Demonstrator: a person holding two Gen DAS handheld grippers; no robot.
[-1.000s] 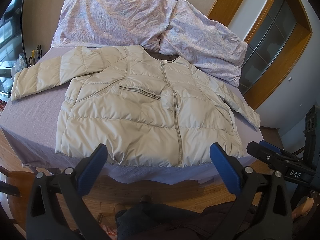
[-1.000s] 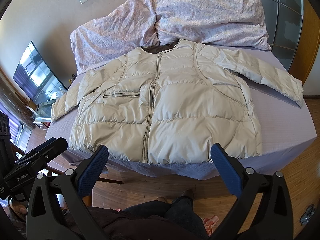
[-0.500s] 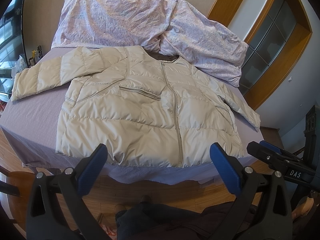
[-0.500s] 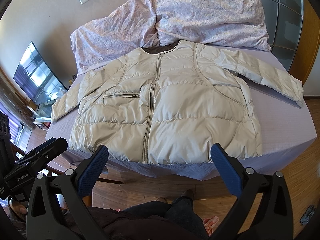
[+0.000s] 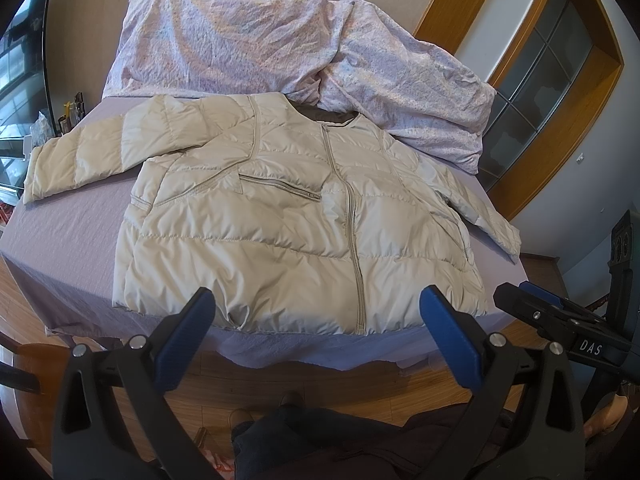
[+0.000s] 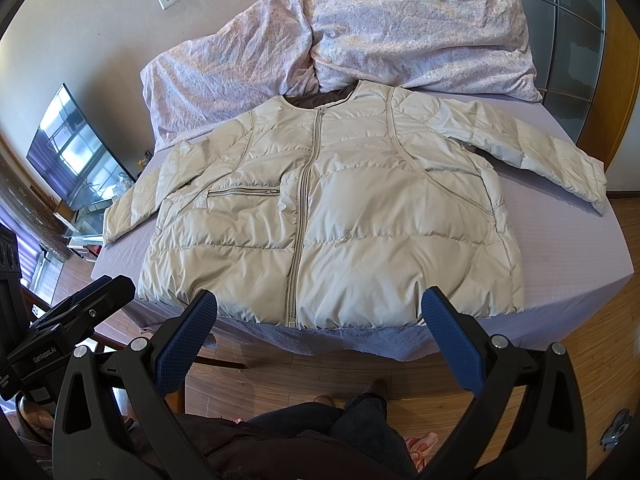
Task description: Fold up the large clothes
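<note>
Currently the beige puffer jacket (image 5: pixel 296 224) lies flat and zipped on the lavender bed sheet (image 5: pixel 68 236), its hem near the bed's front edge, both sleeves spread outward. Left gripper (image 5: pixel 316 334) and right gripper (image 6: pixel 320 336) hang wide apart over bare wooden floor (image 6: pixel 592 364), holding nothing. A crumpled floral duvet (image 6: pixel 360 40) lies behind the collar.

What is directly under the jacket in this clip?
The jacket lies flat on the bed's lilac sheet. Its collar end touches or overlaps the crumpled duvet. Anything between jacket and sheet is hidden.
</note>
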